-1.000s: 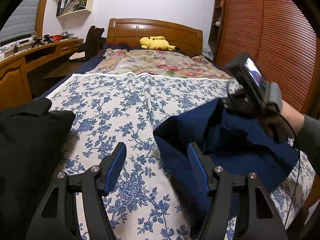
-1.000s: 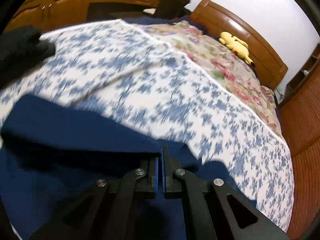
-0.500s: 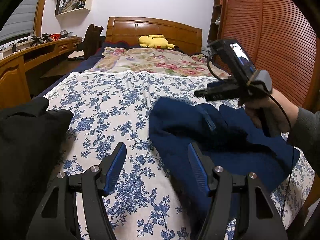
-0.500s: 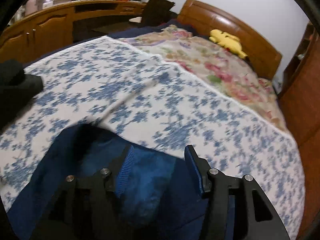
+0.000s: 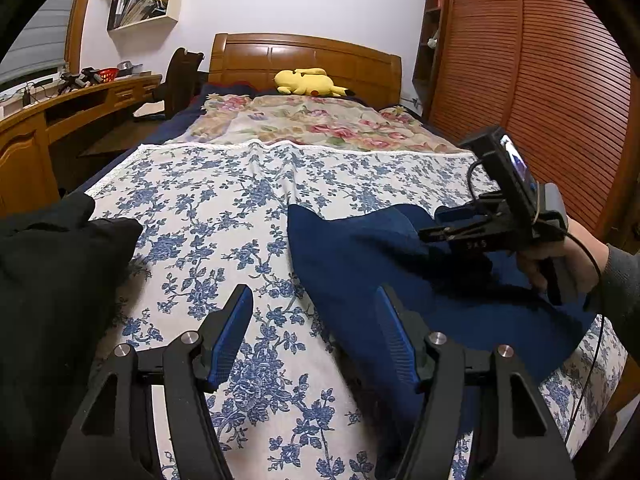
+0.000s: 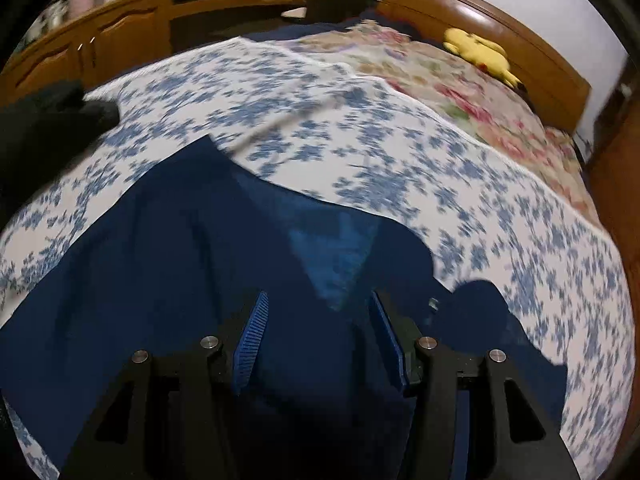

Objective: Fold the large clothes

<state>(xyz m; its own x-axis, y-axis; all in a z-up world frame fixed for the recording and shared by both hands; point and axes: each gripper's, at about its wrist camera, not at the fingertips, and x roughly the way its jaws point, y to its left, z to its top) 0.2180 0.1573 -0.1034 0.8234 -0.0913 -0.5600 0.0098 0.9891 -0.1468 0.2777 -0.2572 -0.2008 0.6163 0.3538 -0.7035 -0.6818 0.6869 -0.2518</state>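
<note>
We are seeing a navy knit garment (image 5: 360, 264) lying rumpled on the bed's blue-flowered cotton spread (image 5: 208, 200), folded into a soft heap. The right tool (image 6: 316, 320) is hovering over it, its ribbed blue pads having just parted and gripping nothing. The left tool (image 5: 316, 320) is waiting spread wide above the garment's edge, empty. A black garment (image 5: 52, 280) is lying bunched at left.

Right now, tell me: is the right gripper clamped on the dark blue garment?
No: the right gripper hangs open above the dark blue garment, pinching no cloth.
</note>
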